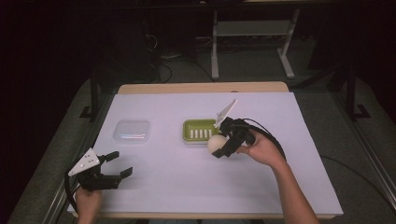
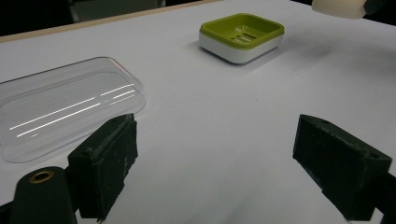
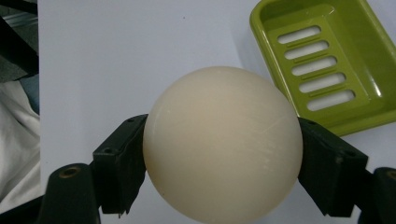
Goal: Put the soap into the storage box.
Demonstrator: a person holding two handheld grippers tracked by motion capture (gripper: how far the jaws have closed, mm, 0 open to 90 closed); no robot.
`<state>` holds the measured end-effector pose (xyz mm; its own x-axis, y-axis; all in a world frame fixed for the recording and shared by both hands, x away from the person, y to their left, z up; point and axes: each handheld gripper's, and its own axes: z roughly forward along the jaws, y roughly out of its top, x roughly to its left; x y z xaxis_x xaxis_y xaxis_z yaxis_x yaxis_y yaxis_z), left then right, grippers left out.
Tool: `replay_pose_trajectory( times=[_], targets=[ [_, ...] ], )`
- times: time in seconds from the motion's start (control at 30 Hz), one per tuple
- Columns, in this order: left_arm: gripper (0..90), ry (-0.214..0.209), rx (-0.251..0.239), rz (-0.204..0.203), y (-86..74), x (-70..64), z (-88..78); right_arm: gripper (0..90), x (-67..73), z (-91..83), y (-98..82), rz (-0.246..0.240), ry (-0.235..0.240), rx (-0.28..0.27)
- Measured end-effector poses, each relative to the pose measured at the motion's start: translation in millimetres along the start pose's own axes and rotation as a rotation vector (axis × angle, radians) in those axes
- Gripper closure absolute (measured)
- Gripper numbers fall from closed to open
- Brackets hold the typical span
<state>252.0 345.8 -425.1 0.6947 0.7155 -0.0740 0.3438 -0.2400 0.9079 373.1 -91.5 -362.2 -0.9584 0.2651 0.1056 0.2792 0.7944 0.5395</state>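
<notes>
**Smooth soap held at its widest girth**

On the white surface [image 1: 261,182], the right gripper [image 1: 223,144] clamps a cream soap [image 3: 222,144] beside the green dish [image 1: 199,130]. It looks hard, slick, prone to squirt out. The left gripper [image 1: 114,165] rests open-jawed, empty.

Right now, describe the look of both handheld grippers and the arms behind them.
Both the left gripper and the right gripper are black, with two blocky jaws, a pale grey three-cornered plate on top and a trailing black cable. A brass-coloured ring sits at a jaw base. The forearms are bare, with no sleeves visible.
</notes>
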Motion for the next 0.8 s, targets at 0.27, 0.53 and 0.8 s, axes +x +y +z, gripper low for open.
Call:
replay_pose_trajectory(
  times=[0.27, 0.53, 0.8],
  targets=[
    [13.2, 0.000, -0.002, -0.002, 0.2, -0.6, 0.3, 22.7, -4.7, 0.8, 10.6, -0.019, 0.003, 0.002],
    [13.2, 0.000, -0.001, 0.001, 0.4, 0.4, -0.4, 22.6, -9.9, 2.0, 19.5, -0.019, 0.018, 0.004],
    [13.2, -0.002, -0.003, 0.000, 0.6, 0.7, -0.4, 22.6, -14.9, 1.5, 30.6, -0.021, 0.017, 0.007]
  ],
)
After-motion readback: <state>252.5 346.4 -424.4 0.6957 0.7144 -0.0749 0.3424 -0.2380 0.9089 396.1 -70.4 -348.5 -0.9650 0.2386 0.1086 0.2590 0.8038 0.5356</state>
